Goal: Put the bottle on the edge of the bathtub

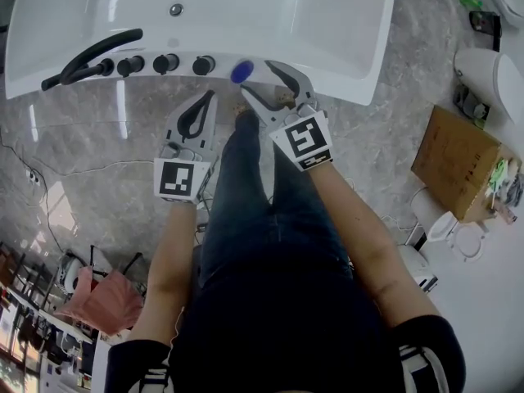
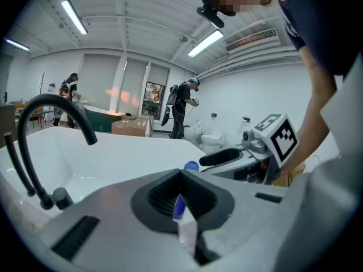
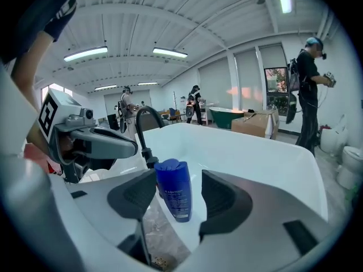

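A blue bottle (image 1: 240, 72) stands upright on the white bathtub's rim (image 1: 344, 72), just right of the black knobs. My right gripper (image 1: 256, 77) is open, its jaws reaching to either side of the bottle. In the right gripper view the bottle (image 3: 174, 188) stands between the two dark pads (image 3: 133, 194) with a gap on each side, so nothing is gripped. My left gripper (image 1: 208, 97) hangs shut and empty just left of it, below the rim. In the left gripper view, the bottle (image 2: 191, 165) shows as a blue sliver past the shut left gripper (image 2: 181, 180).
A black faucet (image 1: 90, 56) and several black knobs (image 1: 165, 62) sit on the tub's near rim at left. The person's legs fill the middle of the floor. A cardboard box (image 1: 457, 162) and a toilet (image 1: 491, 76) stand at right. Other people work in the background.
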Demonstrator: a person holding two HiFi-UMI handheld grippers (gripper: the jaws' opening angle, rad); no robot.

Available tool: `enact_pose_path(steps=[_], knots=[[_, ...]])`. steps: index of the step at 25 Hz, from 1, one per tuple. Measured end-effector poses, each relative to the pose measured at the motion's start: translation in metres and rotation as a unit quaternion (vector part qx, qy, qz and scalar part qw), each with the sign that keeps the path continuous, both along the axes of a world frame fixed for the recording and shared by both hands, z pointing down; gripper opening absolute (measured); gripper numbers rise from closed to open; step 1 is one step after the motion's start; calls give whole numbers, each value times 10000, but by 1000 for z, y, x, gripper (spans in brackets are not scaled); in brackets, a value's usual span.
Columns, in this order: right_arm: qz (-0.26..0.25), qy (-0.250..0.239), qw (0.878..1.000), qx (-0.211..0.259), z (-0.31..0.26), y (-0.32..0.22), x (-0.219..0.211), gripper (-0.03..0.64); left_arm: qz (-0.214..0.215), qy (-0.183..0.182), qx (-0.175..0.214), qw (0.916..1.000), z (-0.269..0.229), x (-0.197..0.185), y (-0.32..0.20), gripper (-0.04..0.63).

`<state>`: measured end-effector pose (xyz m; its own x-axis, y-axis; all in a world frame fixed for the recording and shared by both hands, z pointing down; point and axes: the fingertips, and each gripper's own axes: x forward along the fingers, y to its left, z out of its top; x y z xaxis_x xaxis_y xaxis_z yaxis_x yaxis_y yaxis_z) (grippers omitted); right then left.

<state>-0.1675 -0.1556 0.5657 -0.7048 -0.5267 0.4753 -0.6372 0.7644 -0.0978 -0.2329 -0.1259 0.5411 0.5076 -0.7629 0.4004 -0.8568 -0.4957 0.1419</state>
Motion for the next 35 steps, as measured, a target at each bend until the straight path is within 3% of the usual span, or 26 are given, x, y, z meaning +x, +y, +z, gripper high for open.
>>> enact_pose_path(steps=[3, 6, 8, 17, 23, 27, 32, 35], knots=[[285, -163, 9994, 96, -25, -3, 16, 236, 86, 20, 152, 9998, -14, 5, -7, 2], [787, -335, 9959, 288, -61, -13, 38, 57, 70, 52, 373, 9993, -41, 9, -18, 2], [1093, -539, 9917, 406, -88, -20, 53, 37, -9, 76, 556, 9984, -65, 13, -26, 2], [1755, -664, 9682, 1657, -240, -44, 91, 17, -328, 17, 1794, 9832, -211, 26, -51, 2], [2158, -812, 9390, 2550, -337, -37, 111, 17, -309, -151, 2389, 9704, -293, 35, -52, 2], [2322, -848, 9212, 3006, -388, -23, 119, 17, -334, -202, 2874, 9570, -354, 35, -44, 2], [2413, -686, 9123, 3236, -412, -16, 136, 17, -388, -77, 2951, 9547, -387, 43, -45, 2], [2445, -717, 9098, 3276, -416, -14, 147, 17, -306, -186, 3059, 9514, -389, 50, -45, 2]])
